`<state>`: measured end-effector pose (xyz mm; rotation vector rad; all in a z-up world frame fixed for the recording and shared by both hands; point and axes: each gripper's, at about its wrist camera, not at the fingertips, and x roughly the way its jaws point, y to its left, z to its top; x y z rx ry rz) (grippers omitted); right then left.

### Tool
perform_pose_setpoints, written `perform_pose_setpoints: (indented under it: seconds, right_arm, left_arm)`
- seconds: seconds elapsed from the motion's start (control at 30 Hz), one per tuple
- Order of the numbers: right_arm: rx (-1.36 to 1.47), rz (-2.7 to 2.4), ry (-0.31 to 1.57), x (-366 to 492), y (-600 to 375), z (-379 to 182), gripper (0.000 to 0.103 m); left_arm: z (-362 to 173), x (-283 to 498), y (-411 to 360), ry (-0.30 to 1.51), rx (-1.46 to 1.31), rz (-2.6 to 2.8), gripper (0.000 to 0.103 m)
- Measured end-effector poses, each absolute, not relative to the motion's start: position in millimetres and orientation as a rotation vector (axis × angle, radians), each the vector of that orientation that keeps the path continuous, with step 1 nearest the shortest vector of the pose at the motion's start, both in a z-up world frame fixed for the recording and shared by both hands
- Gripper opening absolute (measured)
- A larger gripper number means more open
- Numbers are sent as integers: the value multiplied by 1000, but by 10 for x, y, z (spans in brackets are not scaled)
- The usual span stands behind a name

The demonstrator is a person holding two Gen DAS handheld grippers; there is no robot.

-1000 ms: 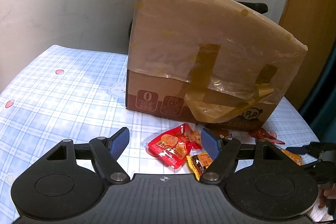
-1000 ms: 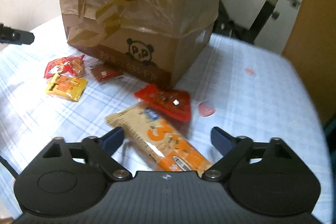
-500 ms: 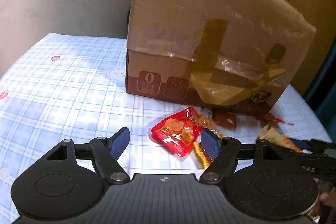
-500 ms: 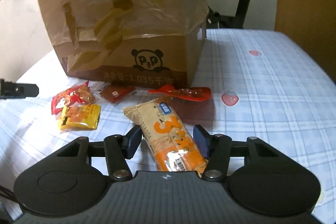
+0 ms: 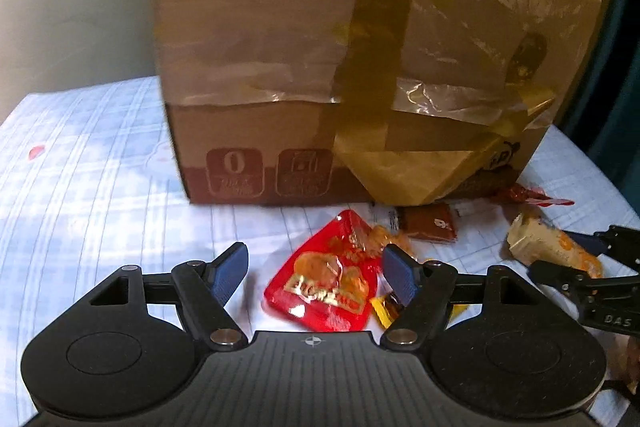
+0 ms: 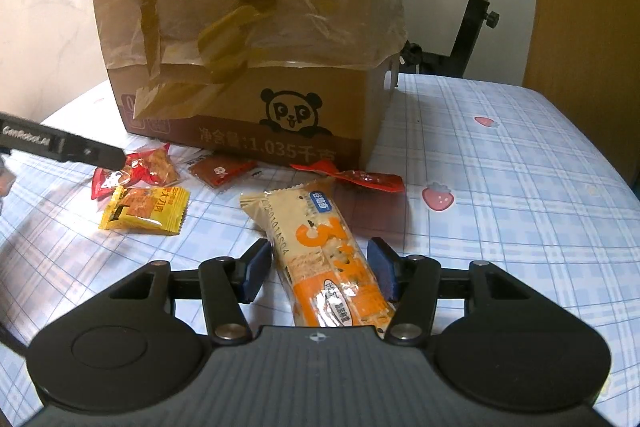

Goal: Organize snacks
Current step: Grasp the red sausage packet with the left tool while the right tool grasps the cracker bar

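Note:
A tall cardboard box (image 6: 248, 27) with a plastic liner taped over its rim stands on the table. Snack packets lie in front of it. My right gripper (image 6: 320, 269) is shut on a beige and orange snack bar (image 6: 320, 247), a pad against each long side; the bar's far end still rests on the cloth. My left gripper (image 5: 316, 277) is open, low over a red packet (image 5: 320, 291) that lies between its fingers without touching them. A yellow packet (image 6: 144, 209) lies just beside the red one. The left wrist view shows the bar (image 5: 544, 247) at the right.
A small brown sachet (image 6: 222, 173) and a flat red packet (image 6: 360, 179) lie against the box's base. The table has a blue plaid cloth (image 6: 500, 207) with bare room to the right. An exercise bike (image 6: 480, 7) and a wooden panel (image 6: 592, 7) stand behind.
My right gripper's jaws came in from wide apart onto the snack bar. My left gripper moved forward and down, and the red packet now lies between its fingers.

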<state>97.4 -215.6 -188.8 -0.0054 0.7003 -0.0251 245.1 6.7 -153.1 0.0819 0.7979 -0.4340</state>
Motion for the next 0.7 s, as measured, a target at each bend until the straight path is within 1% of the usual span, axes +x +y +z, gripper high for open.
perform_pose_setpoints:
  seconds: [0.2,0.37,0.43,0.5,0.53,0.6,0.63,0.7]
  right_arm:
    - [1,-23,699,977,-2162,-1887,57]
    - [6,-21,698,980,-2166,-1886,57]
    - [5,-21,698,983,-2164,-1886,57]
    - [4,-21,698,989,-2159,-1887,57]
    - [3,-21,698,991,-2156,-1888,57]
    - [6,-21,697,987,-2160,-1888,57]
    - [7,-20,697,987,-2163,-1887,57]
    - [8,-20,697,986,-2167,-1887,57]
  left_arm:
    - [-1656,2590,-44,847,152,-500,76]
    - [-1705,2597,-75,839,193,-523,76]
    - [-1708,2580,-59,838,183,-517,74]
    - [-1710,2539,-49,826,190,-491,62]
    - [-1698,2507,-18,822,194,-486,60]
    - [-1701,2452,-5,809,204,-462,46]
    - [-1693,2426,20,807,202,-453,44]
    - [-1677,2384,84,815,169,-427,35]
